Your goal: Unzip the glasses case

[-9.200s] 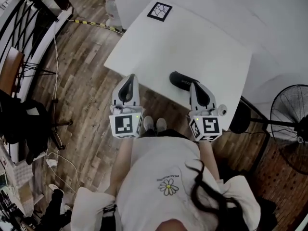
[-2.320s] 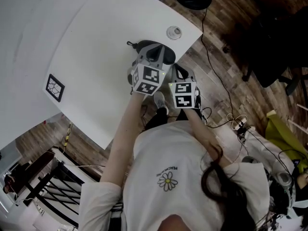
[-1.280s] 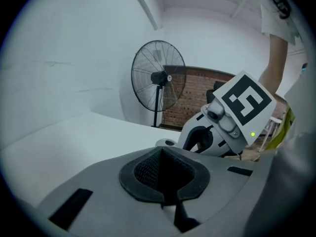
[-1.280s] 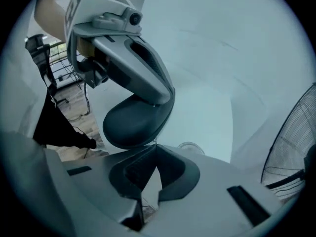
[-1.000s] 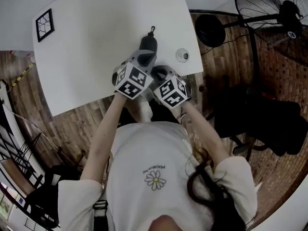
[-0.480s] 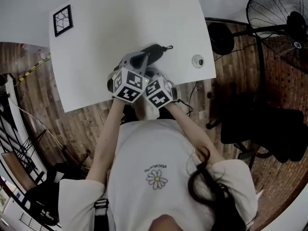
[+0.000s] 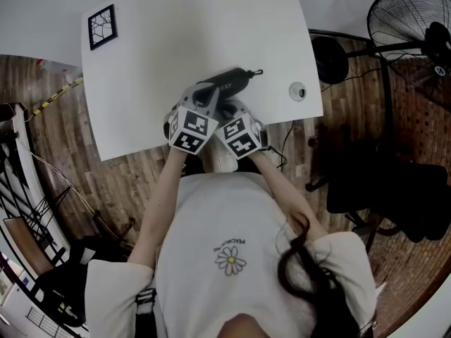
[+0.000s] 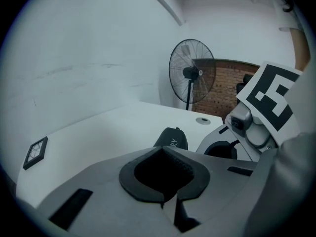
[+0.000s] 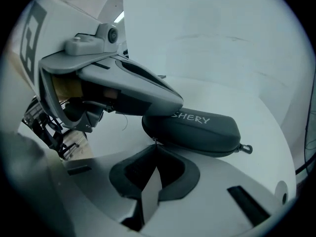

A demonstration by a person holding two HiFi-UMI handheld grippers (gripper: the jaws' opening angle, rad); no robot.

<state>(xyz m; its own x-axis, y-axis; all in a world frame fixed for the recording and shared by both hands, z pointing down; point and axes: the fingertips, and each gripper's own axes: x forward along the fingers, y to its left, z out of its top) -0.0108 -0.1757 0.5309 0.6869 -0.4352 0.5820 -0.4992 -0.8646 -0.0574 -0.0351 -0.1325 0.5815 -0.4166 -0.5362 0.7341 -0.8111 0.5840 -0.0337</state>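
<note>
A dark zipped glasses case (image 7: 231, 80) lies near the front edge of the white table (image 7: 183, 41), its clip end pointing right. In the right gripper view the case (image 9: 202, 127) fills the middle, lettered on top. My right gripper (image 9: 155, 145) is shut, its tips at the case's seam on a small zipper pull (image 9: 154, 141). My left gripper (image 8: 160, 150) is shut with nothing between its jaws. Its tips lie over the case's near end (image 8: 172, 138); I cannot tell if they touch. In the head view the left gripper (image 7: 210, 94) and the right gripper (image 7: 227, 110) sit side by side.
A round grommet (image 7: 297, 90) is set in the table right of the case. A square marker (image 7: 102, 27) lies at the far left corner. A standing fan (image 7: 416, 27) and a black chair (image 7: 380, 182) stand beyond the table's right edge.
The case has swung clockwise on the table, from pointing away from me to pointing right. Both grippers moved along with its near end and stay close together.
</note>
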